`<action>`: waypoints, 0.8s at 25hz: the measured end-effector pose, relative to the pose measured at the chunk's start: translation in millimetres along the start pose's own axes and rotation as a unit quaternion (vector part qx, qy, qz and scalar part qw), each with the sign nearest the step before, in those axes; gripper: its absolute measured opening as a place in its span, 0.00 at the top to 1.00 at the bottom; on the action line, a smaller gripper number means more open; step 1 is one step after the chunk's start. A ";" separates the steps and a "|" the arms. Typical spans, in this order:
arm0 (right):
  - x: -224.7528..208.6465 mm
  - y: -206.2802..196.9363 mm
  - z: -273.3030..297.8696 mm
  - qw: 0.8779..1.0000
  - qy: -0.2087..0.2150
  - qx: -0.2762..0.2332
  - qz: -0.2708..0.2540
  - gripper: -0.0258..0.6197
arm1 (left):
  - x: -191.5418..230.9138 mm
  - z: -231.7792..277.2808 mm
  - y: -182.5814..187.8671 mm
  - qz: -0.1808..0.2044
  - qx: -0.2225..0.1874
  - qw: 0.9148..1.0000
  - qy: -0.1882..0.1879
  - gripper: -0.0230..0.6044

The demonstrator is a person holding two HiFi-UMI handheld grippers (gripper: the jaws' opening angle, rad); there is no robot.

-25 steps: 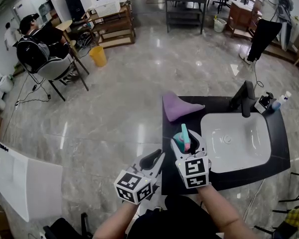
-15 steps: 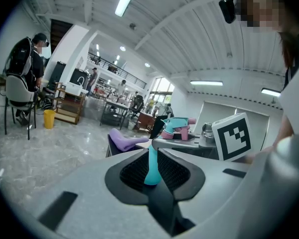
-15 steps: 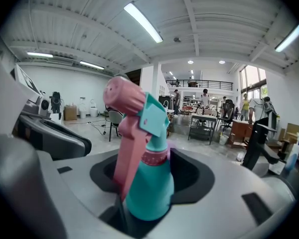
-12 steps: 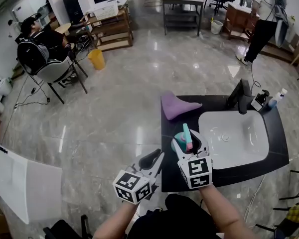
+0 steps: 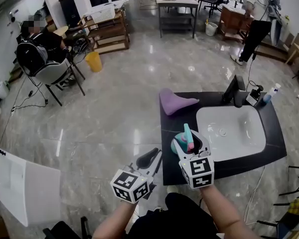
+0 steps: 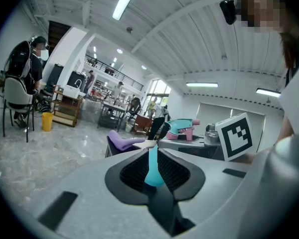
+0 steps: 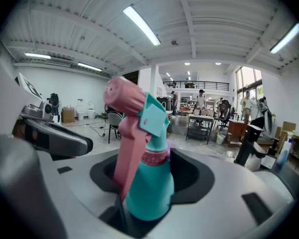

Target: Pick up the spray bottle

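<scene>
Left tongs [image 6: 154, 147] tips together; beyond them, teal-and-pink spray bottle [image 6: 182, 128] near purple cloth [image 6: 121, 139]

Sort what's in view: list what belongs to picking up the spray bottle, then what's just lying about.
For the job: spray bottle, clamped in the right gripper.

Lying about: purple cloth, white sink, black tap, small bottle behind the sink, yellow bin on the floor.

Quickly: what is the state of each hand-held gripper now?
Left hand-held gripper: closed; teal sliver between jaws, unidentified.
Right hand-held gripper: closed on the spray bottle.
</scene>
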State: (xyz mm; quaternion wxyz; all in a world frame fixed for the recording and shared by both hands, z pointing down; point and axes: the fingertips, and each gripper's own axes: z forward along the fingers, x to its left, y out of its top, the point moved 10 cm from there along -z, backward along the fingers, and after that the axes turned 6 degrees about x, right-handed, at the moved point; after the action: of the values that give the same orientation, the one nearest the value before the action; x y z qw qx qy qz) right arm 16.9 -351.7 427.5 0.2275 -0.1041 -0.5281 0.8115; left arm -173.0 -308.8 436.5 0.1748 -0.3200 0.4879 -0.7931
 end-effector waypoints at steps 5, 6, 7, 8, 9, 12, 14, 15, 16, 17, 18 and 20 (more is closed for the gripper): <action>17.5 0.9 -19.6 1.000 -0.008 -0.003 0.002 0.61 | -7.3 -24.5 -4.5 0.005 -0.006 1.000 -0.007 0.91; 20.8 0.5 -23.4 1.000 -0.010 -0.004 0.002 0.61 | -8.8 -29.1 -6.2 0.006 -0.008 1.000 -0.008 0.91; 24.2 -0.1 -27.4 1.000 -0.012 -0.005 0.002 0.61 | -10.2 -33.8 -8.2 0.006 -0.009 1.000 -0.009 0.91; 27.5 -1.0 -31.5 1.000 -0.014 -0.006 0.002 0.61 | -11.5 -38.3 -10.5 0.007 -0.009 1.000 -0.009 0.91; 30.6 -2.2 -35.6 1.000 -0.016 -0.006 0.003 0.61 | -12.7 -42.7 -13.1 0.008 -0.010 1.000 -0.010 0.91; 39.8 -7.3 -48.2 1.000 -0.021 -0.006 0.004 0.61 | -17.5 -55.6 -21.2 0.009 -0.013 1.000 -0.013 0.91; 46.3 -10.7 -57.8 1.000 -0.025 -0.005 0.006 0.61 | -22.4 -65.8 -26.0 0.009 -0.014 1.000 -0.015 0.91; 49.7 -12.0 -63.0 1.000 -0.027 -0.005 0.007 0.61 | -25.1 -71.3 -28.2 0.010 -0.015 1.000 -0.016 0.91; 53.1 -12.9 -68.1 1.000 -0.029 -0.006 0.008 0.61 | -27.6 -76.9 -30.2 0.011 -0.016 1.000 -0.017 0.91; 56.4 -13.4 -72.9 0.999 -0.031 -0.007 0.009 0.61 | -29.9 -82.3 -32.1 0.012 -0.017 1.000 -0.018 0.91; 59.5 -13.7 -77.8 0.999 -0.033 -0.009 0.009 0.61 | -32.0 -87.4 -33.8 0.013 -0.018 1.000 -0.019 0.91; 66.0 -14.3 -88.3 0.999 -0.036 -0.009 0.011 0.61 | -36.3 -97.4 -37.4 0.014 -0.018 1.000 -0.021 0.91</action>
State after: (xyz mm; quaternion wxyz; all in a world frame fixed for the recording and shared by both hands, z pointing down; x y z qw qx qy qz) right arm -1.0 -243.8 408.0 0.1980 -0.0825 -0.5424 0.8123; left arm -211.1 -205.6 426.4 0.1900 -0.3326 0.5026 -0.7750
